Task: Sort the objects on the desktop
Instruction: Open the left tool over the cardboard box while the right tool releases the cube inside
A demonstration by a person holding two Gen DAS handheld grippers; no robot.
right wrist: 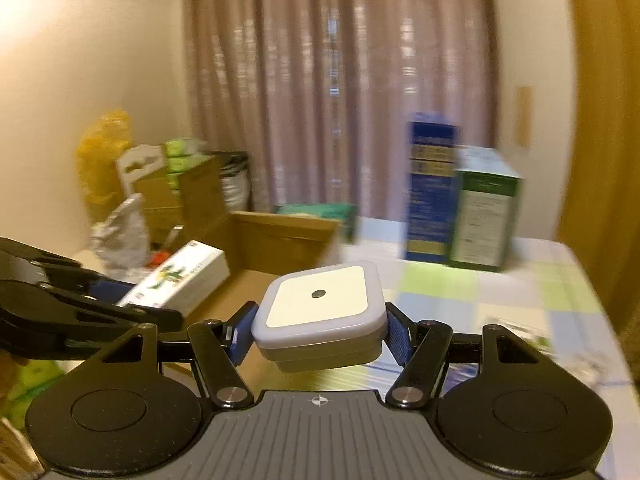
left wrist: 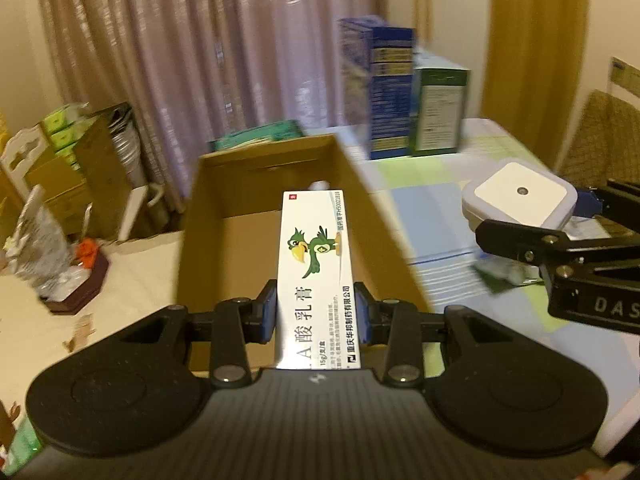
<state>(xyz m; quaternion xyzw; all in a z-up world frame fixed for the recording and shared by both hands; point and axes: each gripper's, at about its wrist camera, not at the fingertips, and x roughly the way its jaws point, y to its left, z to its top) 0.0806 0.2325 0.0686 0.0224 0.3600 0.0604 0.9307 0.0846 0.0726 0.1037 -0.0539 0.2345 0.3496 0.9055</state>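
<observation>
Left claw (left wrist: pixel 316 312) clamps the ointment box (left wrist: pixel 316 264) above the carton (left wrist: pixel 224 240) ahead, seemingly for dropping in, while right claw (right wrist: pixel 318 334) grips a night light (right wrist: pixel 320 312).

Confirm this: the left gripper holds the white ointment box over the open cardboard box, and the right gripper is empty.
One thing is wrong: the right gripper is not empty. The right wrist view shows it shut on a square white plug-in night light. The rest stands: the left gripper holds the white ointment box over the open cardboard box.
</observation>
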